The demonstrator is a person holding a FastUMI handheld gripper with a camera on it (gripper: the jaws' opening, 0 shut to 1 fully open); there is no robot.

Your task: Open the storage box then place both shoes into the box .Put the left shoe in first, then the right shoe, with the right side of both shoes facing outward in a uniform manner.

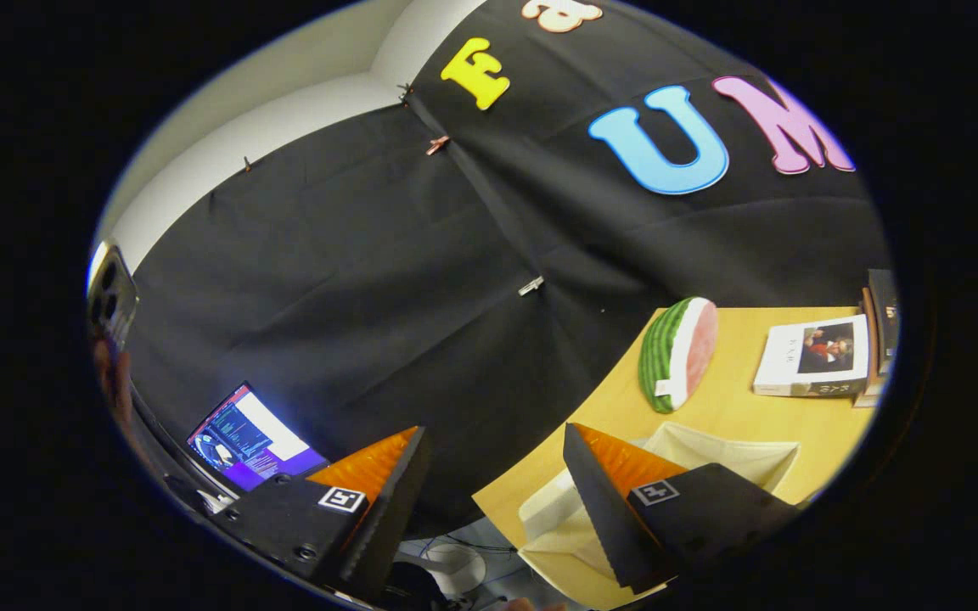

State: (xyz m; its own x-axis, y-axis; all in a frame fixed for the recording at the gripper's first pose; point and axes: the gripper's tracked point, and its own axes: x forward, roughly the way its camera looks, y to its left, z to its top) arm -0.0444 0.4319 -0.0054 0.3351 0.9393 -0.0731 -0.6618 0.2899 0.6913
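Observation:
My gripper (493, 441) is open, its two fingers spread wide with nothing between them, and the view is tilted. It points mostly at the booth's black cloth wall, off the corner of a light wooden table (735, 407). A white storage box (710, 462) sits on that table, partly hidden behind the right finger (616, 484); I cannot tell whether its lid is open. The left finger (379, 479) hangs out past the table's edge.
A watermelon-slice toy (677, 352) stands on the table beyond the box. A white book (813, 356) lies further along, beside stacked books (879, 327). A lit laptop screen (243, 437) glows off to the left, below table level. A phone (111, 293) shows at the far left.

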